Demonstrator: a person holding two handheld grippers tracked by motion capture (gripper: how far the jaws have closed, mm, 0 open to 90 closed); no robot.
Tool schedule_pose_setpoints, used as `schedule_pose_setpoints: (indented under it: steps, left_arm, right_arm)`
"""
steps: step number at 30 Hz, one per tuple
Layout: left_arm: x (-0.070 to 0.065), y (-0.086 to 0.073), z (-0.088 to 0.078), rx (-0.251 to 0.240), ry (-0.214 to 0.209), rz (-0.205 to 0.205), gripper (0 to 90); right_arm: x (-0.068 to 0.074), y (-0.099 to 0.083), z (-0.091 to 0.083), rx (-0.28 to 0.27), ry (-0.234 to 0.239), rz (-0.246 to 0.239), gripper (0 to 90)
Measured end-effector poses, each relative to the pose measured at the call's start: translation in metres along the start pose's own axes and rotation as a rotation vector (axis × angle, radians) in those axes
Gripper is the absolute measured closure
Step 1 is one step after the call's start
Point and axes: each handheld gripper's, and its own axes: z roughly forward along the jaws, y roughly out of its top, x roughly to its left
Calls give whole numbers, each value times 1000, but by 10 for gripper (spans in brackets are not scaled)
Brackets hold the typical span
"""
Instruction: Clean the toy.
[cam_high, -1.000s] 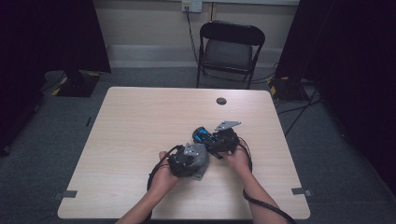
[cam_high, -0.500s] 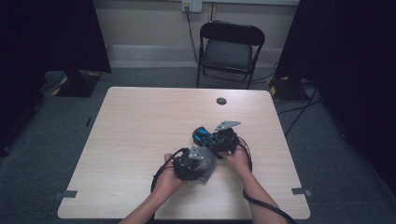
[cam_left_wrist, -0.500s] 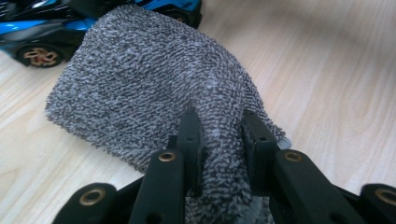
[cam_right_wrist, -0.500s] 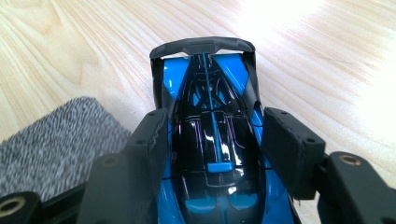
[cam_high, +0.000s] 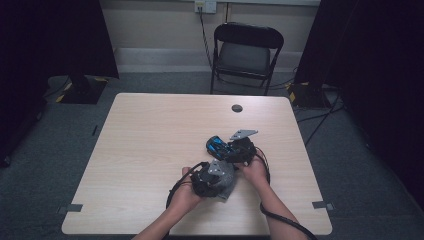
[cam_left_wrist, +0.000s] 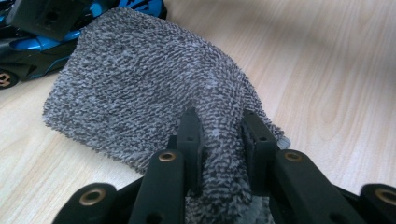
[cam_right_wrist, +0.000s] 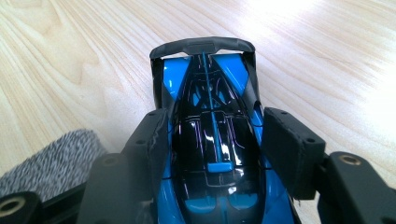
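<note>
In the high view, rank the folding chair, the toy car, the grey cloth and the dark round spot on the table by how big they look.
1. Folding chair, though it stands farther off
2. Grey cloth and toy car: alike, both partly covered by the grippers
3. Dark round spot

No lettering, label, brand mark, number or sign could be read anywhere in these views
</note>
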Motion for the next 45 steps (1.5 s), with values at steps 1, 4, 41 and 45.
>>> schedule_pose_setpoints:
  steps: [1, 4, 41, 45]
  left_arm:
    - [0, 0, 0, 1, 0, -1, 727]
    - [-1, 0, 0, -4, -7, -4, 727]
    - [5, 12, -32, -90, -43, -5, 729]
    - [14, 13, -44, -119, -28, -29, 729]
  right_arm:
    - [0, 0, 0, 0, 0, 0, 414]
    - [0, 0, 0, -2, 0, -1, 414]
    - [0, -1, 0, -7, 1, 2, 414]
    - [0, -1, 0, -8, 2, 4, 414]
